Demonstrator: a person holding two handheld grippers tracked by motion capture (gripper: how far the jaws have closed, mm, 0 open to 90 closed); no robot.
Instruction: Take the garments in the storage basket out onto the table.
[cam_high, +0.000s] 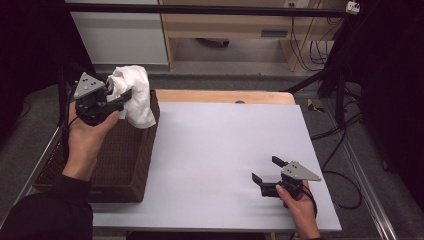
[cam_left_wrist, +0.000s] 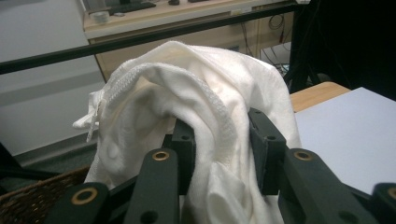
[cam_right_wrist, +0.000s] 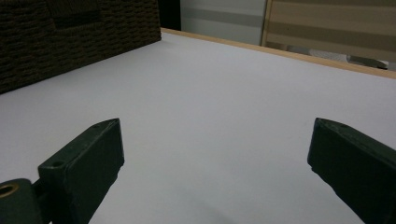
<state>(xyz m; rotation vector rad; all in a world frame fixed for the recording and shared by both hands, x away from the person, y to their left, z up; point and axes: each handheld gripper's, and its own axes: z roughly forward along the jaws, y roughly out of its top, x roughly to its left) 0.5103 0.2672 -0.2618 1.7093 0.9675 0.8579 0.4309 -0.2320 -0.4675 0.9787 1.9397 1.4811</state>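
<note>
Between the two black jaws of our left gripper (cam_left_wrist: 219, 140) a fold of white cloth (cam_left_wrist: 196, 107) is pinched, the jaws closed on it with the fabric bunched and spilling over both sides. It is a soft, light garment, with what looks like a zipper (cam_left_wrist: 119, 79) running along one raised edge, though we cannot tell from this crumpled state what kind of garment it is. From the high view we see the left gripper (cam_high: 121, 99) holding the cloth (cam_high: 134, 95) up over the far corner of the brown woven basket (cam_high: 120, 165), which sits on the left side of the table (cam_high: 225, 145). Such cloth will sag and drape wherever it is not held, so a single pinch only lifts a bundle; we judge that a hem or corner, or the stiffer zipper edge, gives the surest second hold for spreading it. It should not slip much, and nothing about it is fragile. Our right gripper (cam_high: 266, 170) hovers low over the bare tabletop on the right side, well apart from the cloth, its jaws spread wide with nothing between them.
</note>
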